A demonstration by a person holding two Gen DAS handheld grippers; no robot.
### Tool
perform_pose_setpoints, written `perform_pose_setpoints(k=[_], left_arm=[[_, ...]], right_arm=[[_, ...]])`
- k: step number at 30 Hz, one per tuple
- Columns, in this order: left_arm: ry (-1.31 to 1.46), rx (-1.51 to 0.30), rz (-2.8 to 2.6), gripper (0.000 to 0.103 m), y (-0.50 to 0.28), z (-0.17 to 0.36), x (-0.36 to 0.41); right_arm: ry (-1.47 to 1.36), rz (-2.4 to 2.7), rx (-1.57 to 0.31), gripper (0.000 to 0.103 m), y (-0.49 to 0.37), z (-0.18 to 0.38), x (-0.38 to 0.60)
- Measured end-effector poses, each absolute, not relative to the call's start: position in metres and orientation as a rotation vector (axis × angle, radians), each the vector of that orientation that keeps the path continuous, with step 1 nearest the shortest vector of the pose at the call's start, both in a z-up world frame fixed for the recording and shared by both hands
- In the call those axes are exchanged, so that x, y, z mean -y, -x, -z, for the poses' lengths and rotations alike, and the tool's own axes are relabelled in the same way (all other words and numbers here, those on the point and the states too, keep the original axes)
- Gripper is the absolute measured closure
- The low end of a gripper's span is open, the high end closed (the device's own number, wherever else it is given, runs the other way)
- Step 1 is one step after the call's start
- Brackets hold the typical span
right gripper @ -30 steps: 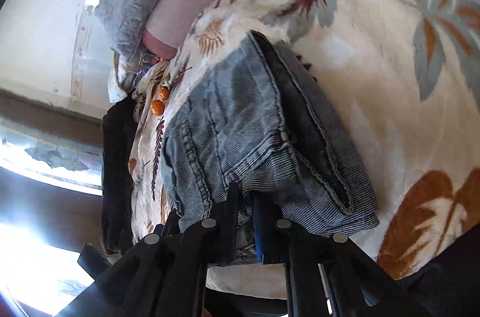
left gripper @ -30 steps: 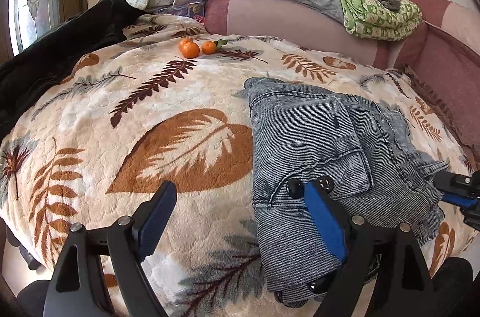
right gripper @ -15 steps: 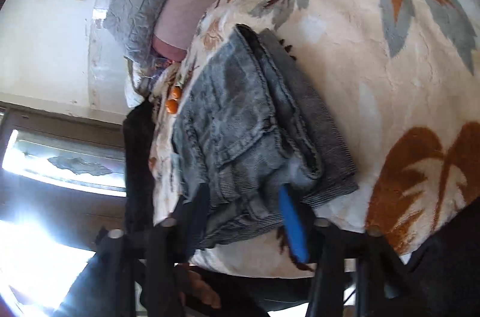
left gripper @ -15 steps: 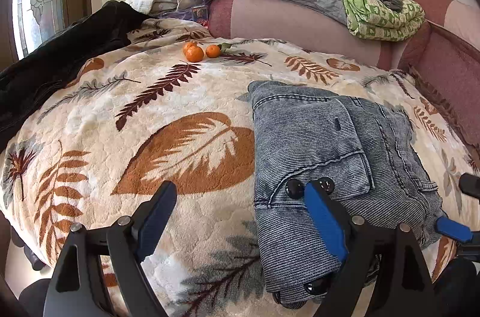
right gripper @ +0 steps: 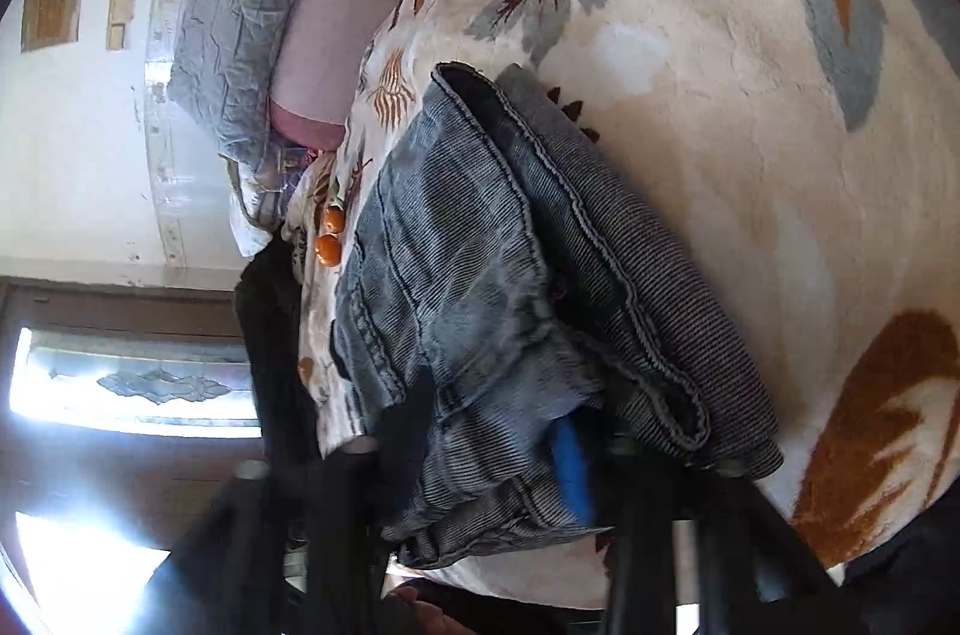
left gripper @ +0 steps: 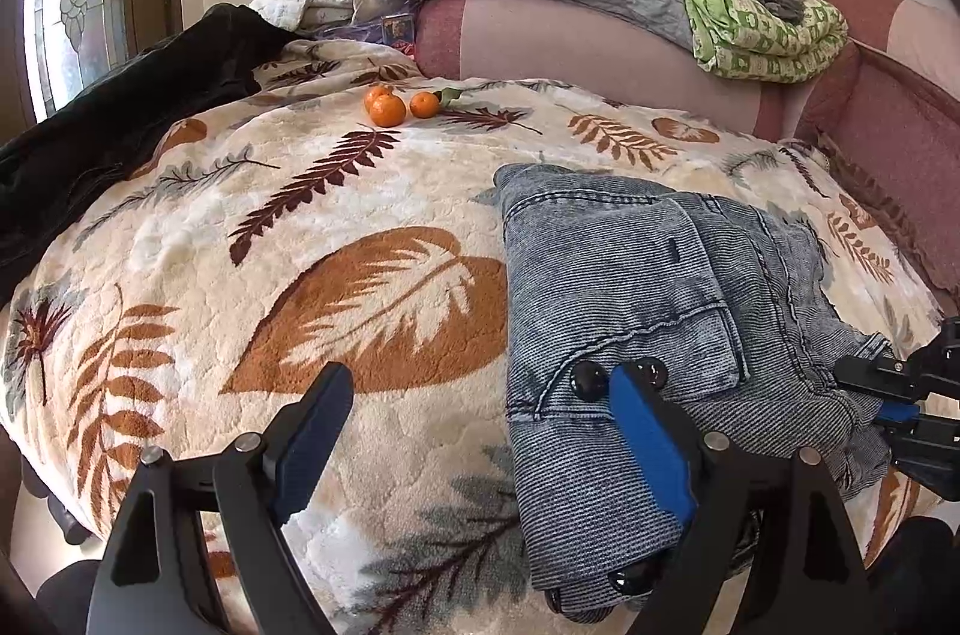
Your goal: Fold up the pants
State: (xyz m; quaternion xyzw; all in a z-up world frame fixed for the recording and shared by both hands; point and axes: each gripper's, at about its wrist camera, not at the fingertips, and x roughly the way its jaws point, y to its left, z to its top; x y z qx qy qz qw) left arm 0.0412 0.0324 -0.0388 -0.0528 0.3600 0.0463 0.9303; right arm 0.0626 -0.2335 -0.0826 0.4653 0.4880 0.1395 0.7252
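My left claw point(left gripper: 480, 386) hangs wide open, holding nothing. The folded pants point(left gripper: 630, 275) lie on the bed's leaf-print blanket point(left gripper: 300, 227). The right claw point(right gripper: 492, 446) is pinched onto their near edge (its own view is blurred).

right gripper point(right gripper: 498, 431) rolled and sunk lower at the bed's near edge, its fingers point(right gripper: 570, 473) opened off the folded pants point(right gripper: 480, 275) half a second ago, now closing around the pants' bunched near corner, denim between them
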Motion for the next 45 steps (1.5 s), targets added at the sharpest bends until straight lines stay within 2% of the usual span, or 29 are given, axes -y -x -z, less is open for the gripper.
perform_pose_setpoints(k=[3, 8, 10, 12, 13, 19, 27, 28, 29, 30, 31, 32, 34, 35, 45], left_arm=[[0.105, -0.724, -0.101, 0.016, -0.039, 0.034, -0.034], [0.103, -0.503, -0.183, 0.015, -0.015, 0.002, -0.04], [0.085, -0.571, -0.146, 0.014, -0.025, 0.011, -0.033], [0.02, -0.762, -0.086, 0.014, -0.045, 0.039, -0.018], [0.001, -0.759, -0.102, 0.013, -0.044, 0.046, -0.014], [-0.047, -0.714, -0.114, 0.013, -0.041, 0.043, -0.01], [-0.066, -0.702, -0.126, 0.013, -0.039, 0.042, -0.007], [-0.067, -0.701, -0.126, 0.013, -0.038, 0.042, -0.007], [-0.069, -0.699, -0.125, 0.013, -0.038, 0.042, -0.007], [-0.067, -0.697, -0.123, 0.013, -0.037, 0.042, -0.008], [-0.064, -0.697, -0.122, 0.013, -0.037, 0.042, -0.008], [-0.059, -0.698, -0.118, 0.013, -0.036, 0.042, -0.009], [-0.043, -0.709, -0.099, 0.013, -0.036, 0.04, -0.012], [-0.026, -0.708, -0.091, 0.013, -0.035, 0.037, -0.014], [0.026, -0.732, -0.077, 0.014, -0.035, 0.033, -0.021]], right_arm=[[-0.896, -0.323, -1.016, 0.096, -0.053, 0.057, 0.228], [-0.728, -0.295, -0.944, 0.097, -0.034, 0.026, 0.224], [-0.661, -0.253, -1.004, 0.097, -0.033, 0.048, 0.225], [-0.71, -0.265, -1.068, 0.098, -0.034, 0.081, 0.231], [-0.735, -0.271, -1.054, 0.099, -0.033, 0.084, 0.236], [-0.664, -0.279, -1.097, 0.095, -0.037, 0.066, 0.233], [-0.636, -0.31, -0.883, 0.093, -0.025, -0.011, 0.245], [-0.645, -0.34, -0.88, 0.088, -0.031, -0.013, 0.241], [-0.654, -0.359, -0.896, 0.076, -0.038, -0.01, 0.235], [-0.661, -0.375, -0.924, 0.069, -0.046, -0.002, 0.23], [-0.658, -0.386, -0.962, 0.055, -0.053, 0.011, 0.223], [-0.638, -0.374, -1.023, 0.049, -0.061, 0.028, 0.215], [-0.645, -0.37, -1.123, 0.049, -0.063, 0.068, 0.209], [-0.622, -0.382, -1.063, 0.052, -0.058, 0.067, 0.21], [-0.56, -0.385, -1.066, 0.052, -0.054, 0.064, 0.205]])
